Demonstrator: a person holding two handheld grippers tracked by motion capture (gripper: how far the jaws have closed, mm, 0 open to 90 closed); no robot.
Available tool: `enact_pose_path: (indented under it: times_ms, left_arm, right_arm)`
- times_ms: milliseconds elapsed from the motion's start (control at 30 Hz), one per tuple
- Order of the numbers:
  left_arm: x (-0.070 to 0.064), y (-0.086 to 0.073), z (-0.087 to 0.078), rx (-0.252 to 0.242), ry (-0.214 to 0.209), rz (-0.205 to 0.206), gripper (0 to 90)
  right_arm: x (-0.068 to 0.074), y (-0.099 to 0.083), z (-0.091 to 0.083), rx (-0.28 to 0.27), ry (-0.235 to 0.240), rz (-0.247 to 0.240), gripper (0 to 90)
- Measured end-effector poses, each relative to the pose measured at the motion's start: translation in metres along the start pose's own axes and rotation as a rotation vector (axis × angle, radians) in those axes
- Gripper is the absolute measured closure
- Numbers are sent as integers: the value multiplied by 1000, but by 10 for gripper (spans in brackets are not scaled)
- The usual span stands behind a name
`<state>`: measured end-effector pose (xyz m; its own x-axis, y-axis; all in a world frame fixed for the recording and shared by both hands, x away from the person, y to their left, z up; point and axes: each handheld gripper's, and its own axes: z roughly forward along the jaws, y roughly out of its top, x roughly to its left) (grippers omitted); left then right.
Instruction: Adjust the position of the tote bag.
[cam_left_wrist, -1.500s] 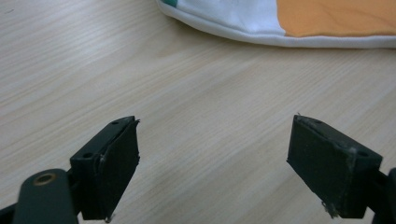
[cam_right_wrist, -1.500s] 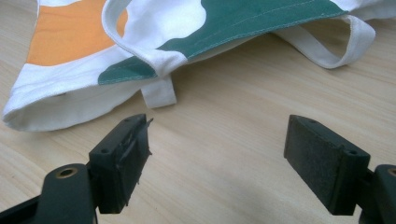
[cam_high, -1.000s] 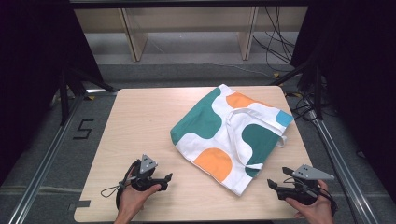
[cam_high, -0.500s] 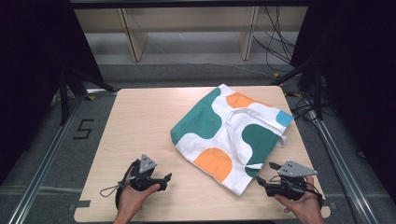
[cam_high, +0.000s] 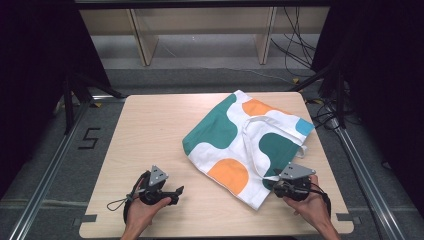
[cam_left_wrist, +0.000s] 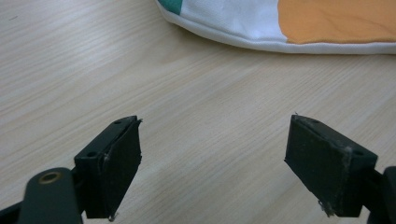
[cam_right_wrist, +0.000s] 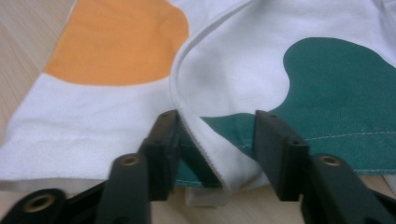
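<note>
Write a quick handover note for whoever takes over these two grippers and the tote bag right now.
Left gripper: open, holding nothing, over bare table short of the bag's near edge.
Right gripper: at the tote bag's near right corner, jaws on either side of the white strap where it joins the bag, not clamped yet.
Bag: lying flat on the right half of the table.
Done: right gripper lined up on the strap.
Left: probably close on the strap, then bring the left gripper to the bag.
</note>
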<state>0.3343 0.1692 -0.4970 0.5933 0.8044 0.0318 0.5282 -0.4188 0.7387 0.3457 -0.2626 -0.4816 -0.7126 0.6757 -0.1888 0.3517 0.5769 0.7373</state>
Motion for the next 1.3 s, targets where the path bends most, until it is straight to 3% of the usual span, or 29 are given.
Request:
enact_pose_path:
  times_ms: [100,167,233,400,500,567,600,633,667,700,767,800,967,1033,1067,1100,1133,1167,1200,1233,1300]
  left_arm:
    - [-1,0,0,-3,-5,-3,174]
    - [0,0,0,-3,-1,3,177]
    - [0,0,-1,-4,-1,3,178]
    - [0,0,0,-26,6,3,176]
    - [0,0,0,-29,4,2,175]
    - [0,0,0,-38,-4,-6,174]
    - [0,0,0,-38,-4,-6,174]
    - [0,0,-1,-37,-6,-7,174]
    - [0,-1,-1,-38,-6,-4,174]
    - [1,-1,-1,-32,-8,11,174]
    - [0,-1,-2,-38,-12,-3,173]
    - [0,-1,-2,-37,-14,4,173]
    - [-4,-3,-5,-45,-35,-14,170]
    - [-6,-4,-8,-52,-48,-7,170]
    - [-9,-5,-8,-69,-45,-24,170]
    - [-7,-5,-10,-46,-47,23,169]
    - [-9,-6,-8,-68,-50,2,168]
    - [-9,-6,-10,-48,-49,18,168]
    - [-11,-6,-9,-59,-52,7,168]
    - [-14,-6,-9,-59,-70,21,166]
    - [-15,-7,-8,-59,-68,26,162]
  right_arm:
    - [-1,0,1,12,5,-31,729]
    - [-2,-1,1,8,6,-23,861]
    - [-3,1,-1,-12,15,4,884]
    - [1,5,-1,-25,19,23,888]
    - [10,11,1,-47,61,45,888]
    - [23,23,6,-67,98,13,888]
    - [23,23,6,-67,98,13,888]
    - [35,32,12,-81,129,-9,888]
    - [35,32,12,-81,129,-9,888]
    - [41,37,15,-78,152,-16,888]
    - [58,51,27,-81,198,-38,888]
    - [58,51,27,-81,198,-38,888]
    - [84,76,49,-97,265,-85,887]
    - [87,80,51,-92,277,-94,887]
    - [91,84,54,-90,279,-100,887]
    - [95,87,57,-92,283,-99,887]
    - [97,90,60,-97,282,-103,887]
    - [99,92,62,-94,291,-95,887]
    - [100,94,65,-104,305,-118,887]
    - [102,96,66,-98,297,-97,886]
    - [101,96,67,-110,298,-103,878]
